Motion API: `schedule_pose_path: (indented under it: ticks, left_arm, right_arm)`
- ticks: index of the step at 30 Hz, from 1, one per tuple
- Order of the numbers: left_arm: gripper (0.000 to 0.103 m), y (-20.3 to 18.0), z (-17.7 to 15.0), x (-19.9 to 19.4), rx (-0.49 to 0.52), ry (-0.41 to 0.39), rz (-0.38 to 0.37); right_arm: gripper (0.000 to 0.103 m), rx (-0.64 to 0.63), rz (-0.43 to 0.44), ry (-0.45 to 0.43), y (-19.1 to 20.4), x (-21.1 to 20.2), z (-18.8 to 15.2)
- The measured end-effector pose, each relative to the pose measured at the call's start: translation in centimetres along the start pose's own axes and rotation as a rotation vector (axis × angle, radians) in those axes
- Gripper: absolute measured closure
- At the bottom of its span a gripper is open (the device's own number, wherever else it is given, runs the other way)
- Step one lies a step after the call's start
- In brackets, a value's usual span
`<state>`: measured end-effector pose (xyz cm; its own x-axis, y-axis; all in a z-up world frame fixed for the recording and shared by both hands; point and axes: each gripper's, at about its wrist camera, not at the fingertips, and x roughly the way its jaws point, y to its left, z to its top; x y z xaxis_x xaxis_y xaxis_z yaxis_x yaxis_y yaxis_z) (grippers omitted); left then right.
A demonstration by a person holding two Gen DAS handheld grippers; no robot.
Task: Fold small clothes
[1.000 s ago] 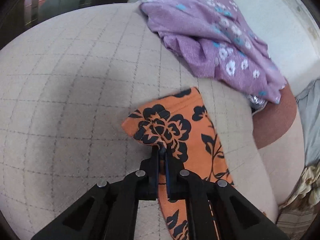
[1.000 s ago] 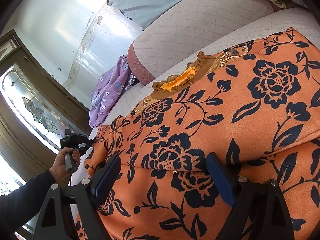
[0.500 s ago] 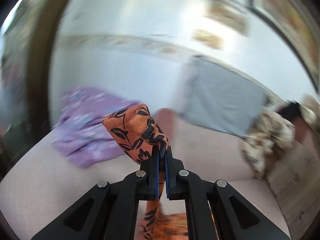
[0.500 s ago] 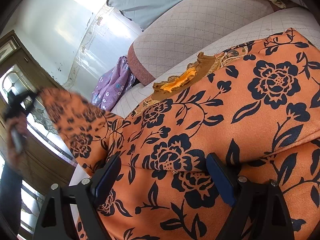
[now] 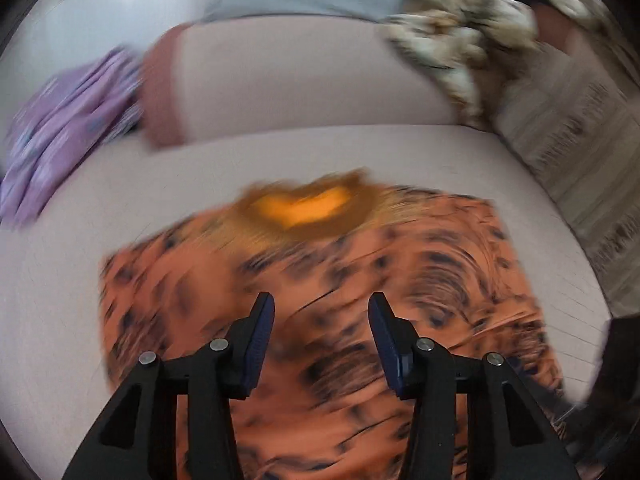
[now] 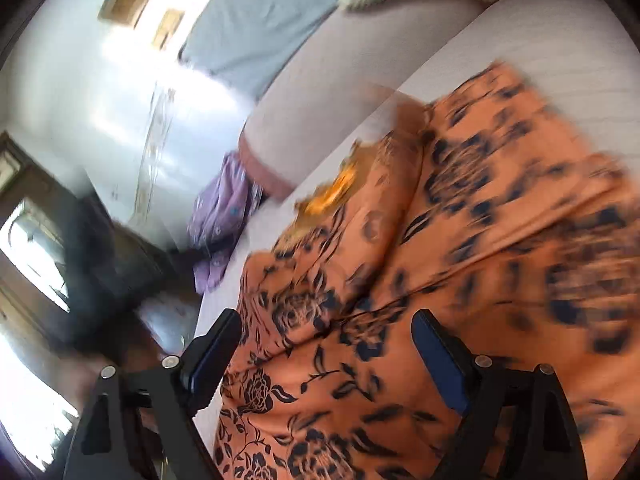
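Left wrist cam: left gripper [image 5: 321, 336] jaws just opened, nothing pinched now, so sleeve got dropped onto the orange top [image 5: 320, 280] on the sofa [image 5: 280, 152]. Right gripper [image 6: 326, 354] spread wide, empty. One fold prob done.

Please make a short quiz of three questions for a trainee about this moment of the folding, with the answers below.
1. True or false: the left gripper is shut on the orange floral garment.
2. Which cloth lies at the far end of the couch seat, against the cushion? A. a purple floral cloth; B. a green towel; C. a white sock.
3. Fill in: the jaws of the right gripper stand ____ over the garment.

Key
1. False: the jaws have just been opening, and no cloth is between them.
2. A
3. open
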<state>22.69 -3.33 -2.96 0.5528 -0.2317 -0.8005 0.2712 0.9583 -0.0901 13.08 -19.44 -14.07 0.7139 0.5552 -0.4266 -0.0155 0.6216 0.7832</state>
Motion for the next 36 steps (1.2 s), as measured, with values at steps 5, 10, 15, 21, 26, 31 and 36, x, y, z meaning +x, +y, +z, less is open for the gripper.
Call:
schedule_pose_path:
  ticks: [5, 10, 15, 21, 26, 31, 36]
  left_arm:
    - [0.037, 8.3, -4.7, -2.9, -0.191, -0.073, 0.116]
    - [0.037, 13.2, -8.2, -1.1, -0.271, -0.022, 0.169]
    - [0.036, 14.4, -10.4, 0.9, -0.277, -0.042, 0.166]
    - [0.032, 14.6, -10.4, 0.9, -0.280, -0.046, 0.149]
    - [0.031, 14.8, -10.1, 1.6, -0.291, -0.041, 0.174]
    - [0.030, 14.8, -10.0, 1.7, -0.284, -0.033, 0.188]
    - [0.025, 14.5, -9.9, 2.0, -0.268, -0.028, 0.197]
  right_arm:
    - [0.012, 0.017, -0.052, -0.010, -1.2, -2.0, 3.3]
    - [0.013, -0.024, -0.235, 0.013, -1.6, 0.9, 7.9]
    - [0.060, -0.233, -0.551, 0.239, -1.4, 7.8, 9.0]
    - [0.089, -0.514, -0.617, 0.099, 6.3, 5.7, 9.5]
    - [0.048, -0.473, -0.819, 0.226, 1.1, 7.3, 7.0]
    - [0.046, -0.338, -0.710, 0.055, 0.9, 3.6, 7.8]
    - [0.022, -0.357, -0.427, 0.035, 3.7, 3.9, 9.0]
